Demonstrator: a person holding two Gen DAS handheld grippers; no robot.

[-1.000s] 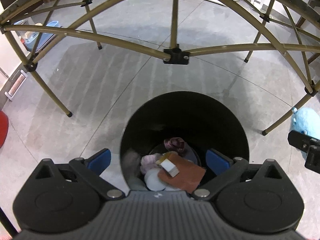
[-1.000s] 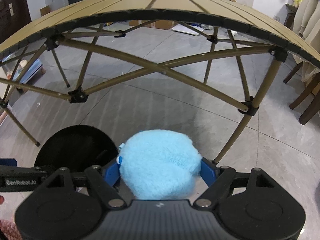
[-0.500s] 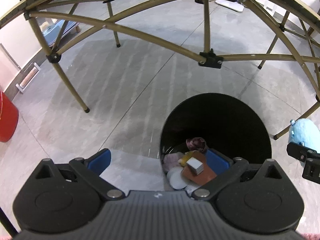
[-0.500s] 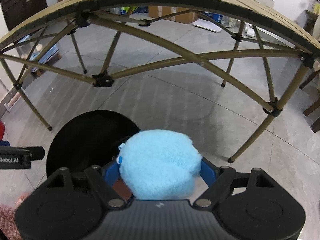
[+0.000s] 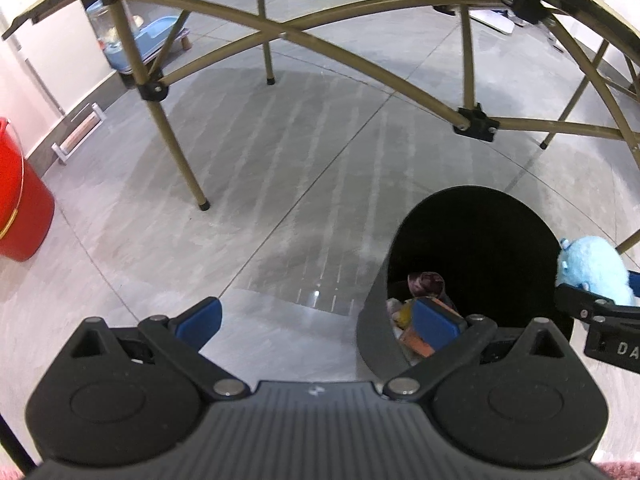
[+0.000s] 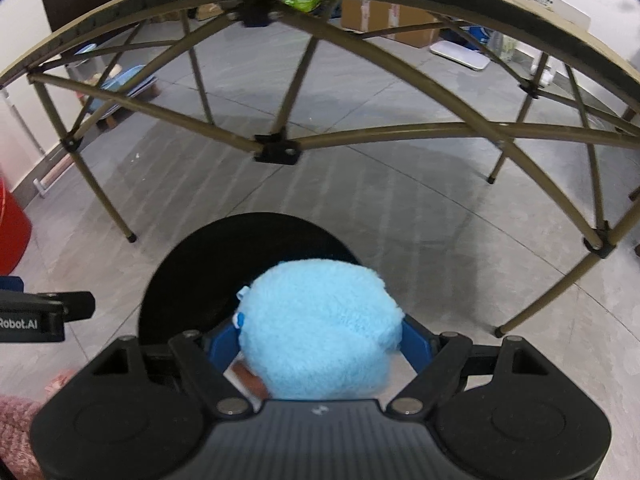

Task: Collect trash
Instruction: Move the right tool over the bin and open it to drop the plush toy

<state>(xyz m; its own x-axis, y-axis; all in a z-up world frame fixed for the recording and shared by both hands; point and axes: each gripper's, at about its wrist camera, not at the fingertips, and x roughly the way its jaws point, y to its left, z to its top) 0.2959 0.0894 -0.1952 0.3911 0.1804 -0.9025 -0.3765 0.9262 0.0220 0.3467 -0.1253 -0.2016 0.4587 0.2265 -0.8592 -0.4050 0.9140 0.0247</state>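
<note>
Right wrist: right gripper [image 6: 320, 344] clamps blue plush toy [image 6: 320, 328] above black bin [image 6: 180, 280]; left gripper [image 5: 316, 320] wide open, empty. Risk: release off-centre, toy hits rim, falls on floor.

Both views bright, even indoor light, no hard shadows. Floor [image 5: 280, 168] grey, glossy: striped pale reflections in middle, one small glare spot near 6 o'clock in left view. Soft wide shadow on floor under bench frame [image 5: 360, 56]. Inside of black bin [image 5: 472, 248] very dark, almost no detail. Strong fisheye bend: straight frame bars curve toward 12 o'clock; corners fade to white. Right view slightly blurred at top, frame joint [image 6: 256, 12] smeared. Blue plush [image 6: 316, 328] sharp.
</note>
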